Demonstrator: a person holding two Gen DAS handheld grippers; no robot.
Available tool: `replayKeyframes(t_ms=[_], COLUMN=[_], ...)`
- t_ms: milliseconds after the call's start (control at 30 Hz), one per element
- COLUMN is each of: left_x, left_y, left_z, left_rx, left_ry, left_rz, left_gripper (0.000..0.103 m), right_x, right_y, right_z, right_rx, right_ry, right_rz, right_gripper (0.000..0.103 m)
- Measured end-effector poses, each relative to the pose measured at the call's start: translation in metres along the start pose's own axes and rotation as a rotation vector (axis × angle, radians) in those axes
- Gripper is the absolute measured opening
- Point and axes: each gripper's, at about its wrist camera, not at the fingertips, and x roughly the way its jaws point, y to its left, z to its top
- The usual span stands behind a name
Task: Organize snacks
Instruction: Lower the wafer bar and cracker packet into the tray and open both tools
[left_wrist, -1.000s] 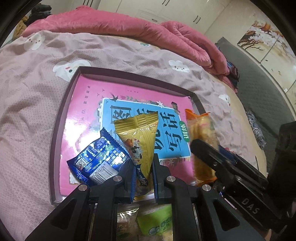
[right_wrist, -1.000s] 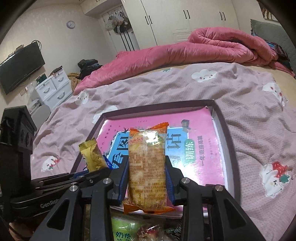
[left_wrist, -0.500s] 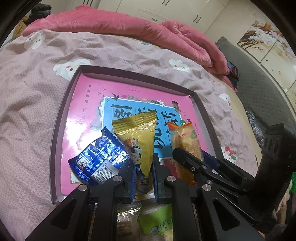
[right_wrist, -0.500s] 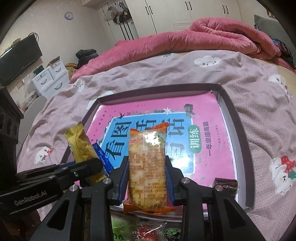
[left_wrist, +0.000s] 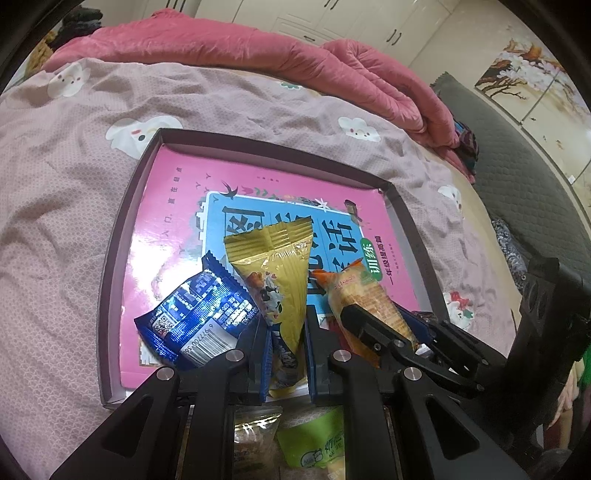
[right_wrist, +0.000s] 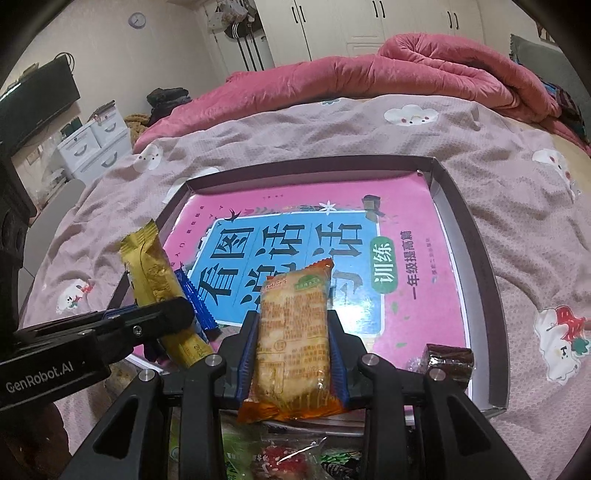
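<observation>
My left gripper (left_wrist: 286, 325) is shut on a yellow snack packet (left_wrist: 275, 273) and holds it over the near edge of a dark shallow box (left_wrist: 114, 236). A blue snack packet (left_wrist: 195, 317) lies in the box's near left corner, beside the left fingers. My right gripper (right_wrist: 293, 325) is shut on an orange-ended cracker packet (right_wrist: 293, 343), also above the box's near edge. In the right wrist view the left gripper (right_wrist: 162, 314) and its yellow packet (right_wrist: 151, 273) are at the left. A brown wrapped sweet (right_wrist: 448, 360) lies in the box's near right corner.
The box (right_wrist: 476, 236) lies on a pink patterned bedsheet (left_wrist: 55, 184) and holds a pink and blue book (right_wrist: 295, 236). Several loose snack packets (left_wrist: 314, 439) lie below the grippers. A rolled pink duvet (right_wrist: 369, 74) lies at the far side of the bed.
The right gripper with the cracker packet has moved left, closer to the left gripper, and lower over the box. The left gripper has barely moved.
</observation>
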Motion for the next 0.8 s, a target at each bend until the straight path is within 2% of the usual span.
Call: replayKeyframes(t_ms=[467,800], left_x=[0.006,0.008], left_y=[-0.002,-0.006], left_z=[-0.001,-0.003], left_rx=[-0.003,0.0], left_ry=[0.02,0.038], left_rz=[0.005,-0.016], left_gripper=[0.016,0.019], right_x=[-0.004,-0.013], right_y=[-0.006,-0.015], right_z=[0.0,-0.001], right_rx=[0.004,0.04], right_ry=[0.001,-0.017], right_rz=[-0.05,-0.051], right_gripper=[0.035,0.038])
